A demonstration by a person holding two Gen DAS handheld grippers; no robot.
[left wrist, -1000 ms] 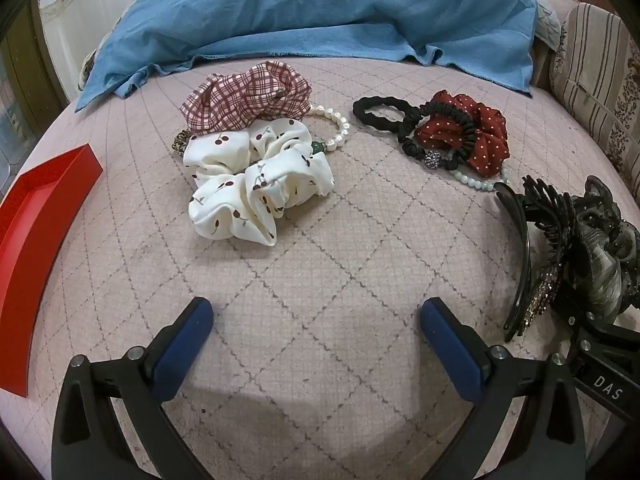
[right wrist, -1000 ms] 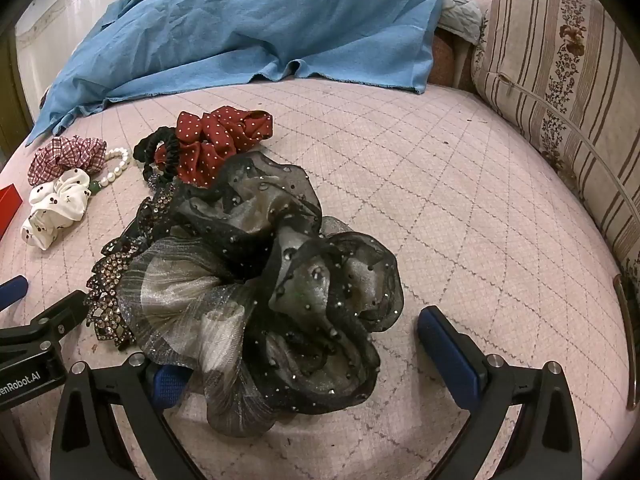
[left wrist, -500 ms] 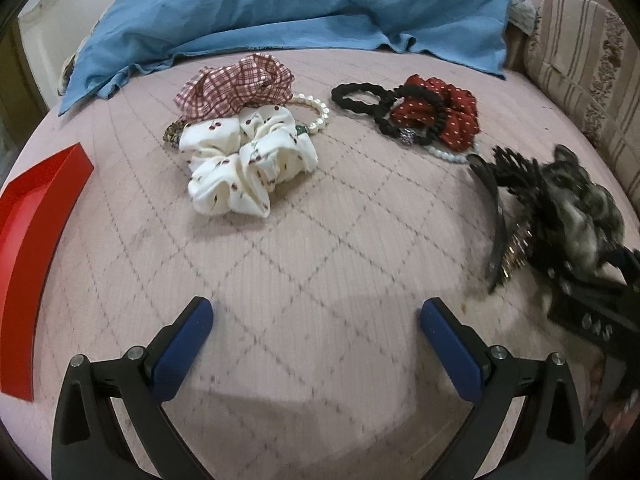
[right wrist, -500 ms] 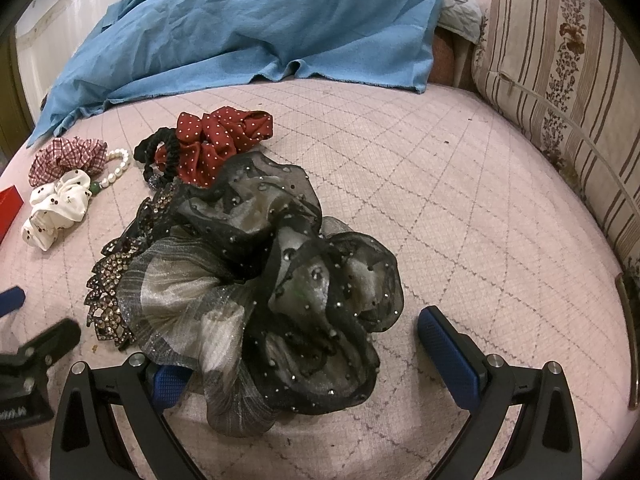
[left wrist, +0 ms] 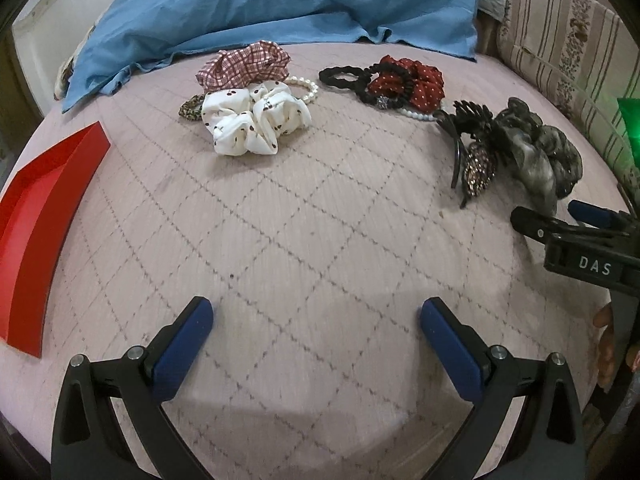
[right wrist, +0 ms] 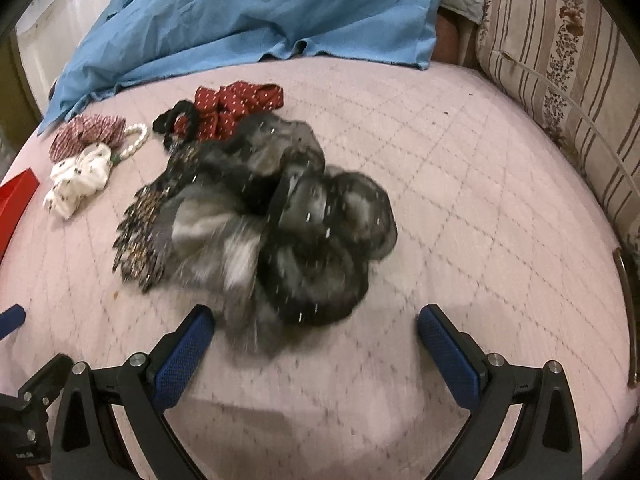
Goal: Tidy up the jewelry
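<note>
Pulled back from grey organza scrunchie (right wrist: 280, 224), right gripper (right wrist: 314, 344) and left gripper (left wrist: 316, 334) wide open, empty; next: grasp it, carry toward red tray (left wrist: 44, 216) at mattress's left edge.

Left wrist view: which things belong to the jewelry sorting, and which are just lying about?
Job:
white scrunchie
plaid scrunchie
pearl bracelet
red scrunchie
grey scrunchie
beaded clip
red tray

Lying about:
blue cloth
striped cushion

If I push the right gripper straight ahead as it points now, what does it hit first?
Most likely the grey-black organza scrunchie, lying just ahead of the open right gripper. The view is blurred, so the gap is unclear.
</note>
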